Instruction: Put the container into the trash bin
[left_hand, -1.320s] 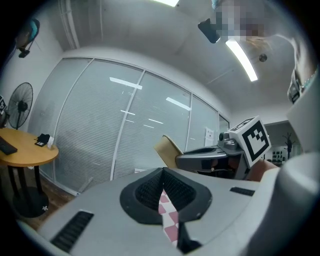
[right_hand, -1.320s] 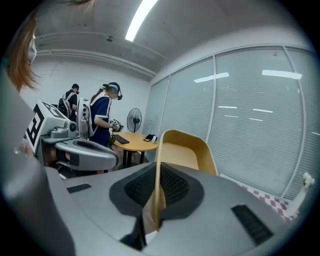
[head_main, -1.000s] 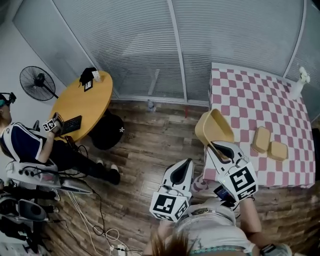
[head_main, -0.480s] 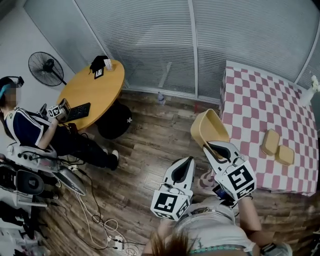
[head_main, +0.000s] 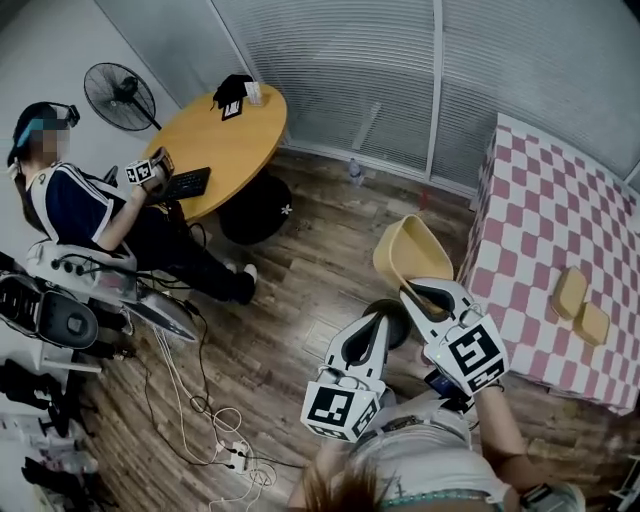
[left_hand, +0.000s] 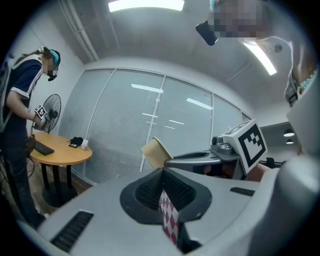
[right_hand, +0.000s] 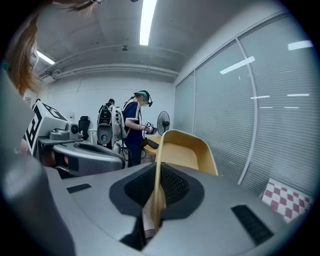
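Our right gripper was clamped almost closed on the container, its dark ribbed pads pinching one thin wall just below the rim. The container was a smooth, matte, tan tub, rounded-rectangular with soft corners and a slim lip. We could not tell whether it was plastic or moulded pulp. It hung in the air tipped on its side, its hollow turned up toward the head view. It was over the wood-plank floor and just beside the near corner of the checked desk.

Our left gripper hovered close beside the right one, its grey shells drawn together and nothing held between its pads. Each gripper carried a white cube with black square markers.

The checked desk wore a pink-and-white cloth, and two small tan blocks with rounded corners lay on it side by side, well apart from the container. Farther off stood a round desk with a smooth wooden top and a seated person beside it. There was also a black fan with a wire cage, and pale ribbed blinds.
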